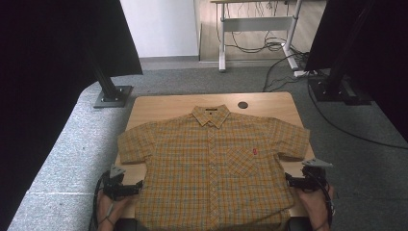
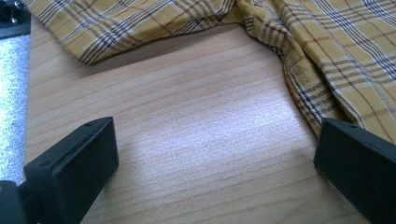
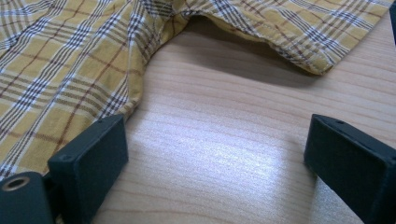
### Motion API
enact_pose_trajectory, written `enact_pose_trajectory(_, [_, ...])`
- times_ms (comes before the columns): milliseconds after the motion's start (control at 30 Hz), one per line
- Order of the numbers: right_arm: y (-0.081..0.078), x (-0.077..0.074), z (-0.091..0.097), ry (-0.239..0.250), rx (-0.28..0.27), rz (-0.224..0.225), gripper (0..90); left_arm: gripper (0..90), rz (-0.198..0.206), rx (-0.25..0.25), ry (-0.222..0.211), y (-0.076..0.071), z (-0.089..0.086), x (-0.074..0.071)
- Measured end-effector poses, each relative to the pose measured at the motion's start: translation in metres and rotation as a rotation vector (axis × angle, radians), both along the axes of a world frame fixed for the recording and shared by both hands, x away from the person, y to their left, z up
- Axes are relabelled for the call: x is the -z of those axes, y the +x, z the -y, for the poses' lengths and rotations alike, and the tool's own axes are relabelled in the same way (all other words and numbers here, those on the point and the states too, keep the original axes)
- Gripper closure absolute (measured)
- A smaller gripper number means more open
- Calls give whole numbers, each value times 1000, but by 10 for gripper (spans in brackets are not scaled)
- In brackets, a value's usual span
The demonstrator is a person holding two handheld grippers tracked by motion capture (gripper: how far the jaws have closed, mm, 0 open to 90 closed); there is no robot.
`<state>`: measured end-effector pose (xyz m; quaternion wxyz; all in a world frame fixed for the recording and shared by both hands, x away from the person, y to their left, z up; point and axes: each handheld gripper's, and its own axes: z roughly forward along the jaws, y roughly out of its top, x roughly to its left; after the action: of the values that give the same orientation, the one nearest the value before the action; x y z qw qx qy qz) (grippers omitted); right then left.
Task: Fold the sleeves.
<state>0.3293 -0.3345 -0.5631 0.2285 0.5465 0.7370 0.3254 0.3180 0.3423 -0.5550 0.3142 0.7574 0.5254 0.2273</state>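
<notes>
We see a yellow plaid shirt [image 1: 211, 163] spread flat, front up, on a light wooden table [image 1: 163, 102], collar toward the far edge and both short sleeves stretched out to the sides. Its hem hangs slightly over the near edge of the table.

The left gripper [image 1: 126, 188] sits just beside the shirt's left side seam, below the left sleeve, with a hand [image 1: 111, 208] behind it. In the left gripper view its jaws stand wide apart over bare wood, and nothing lies between them. The shirt's side edge [image 2: 308, 93] runs down close to one jaw, and we cannot tell whether the cloth touches it; the sleeve [image 2: 135, 23] lies farther ahead.

The right gripper [image 1: 294, 182] mirrors it at the shirt's right side seam, below the right sleeve, with the other hand [image 1: 318, 204] behind it. In the right gripper view its jaws are also spread wide, holding nothing, with bare table between them. The shirt's body edge [image 3: 74, 88] reaches one jaw and seems to pass just under or against it, while the sleeve [image 3: 280, 32] lies ahead, well apart from the other jaw.
</notes>
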Motion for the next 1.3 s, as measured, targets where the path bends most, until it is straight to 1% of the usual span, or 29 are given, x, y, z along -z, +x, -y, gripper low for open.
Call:
enact_pose_trajectory(233, [0, 0, 0, -2, -4, -4, 30, 28, 8, -13, -6, -1, -1, 0])
enact_pose_trajectory(833, [0, 0, 0, -2, -3, -4, 30, 43, 11, -14, -4, 0, -1, -1])
enact_pose_trajectory(967, [0, 0, 0, -2, -3, -4, 31, 55, 17, -18, 16, 0, 0, -4])
enact_pose_trajectory(1100, [0, 0, 0, -2, -3, -4, 31, 59, 36, -18, -2, 2, 0, -10])
enact_pose_trajectory(1300, [0, 0, 0, -2, -4, -4, 31, 60, 32, -9, -35, 10, -1, -14])
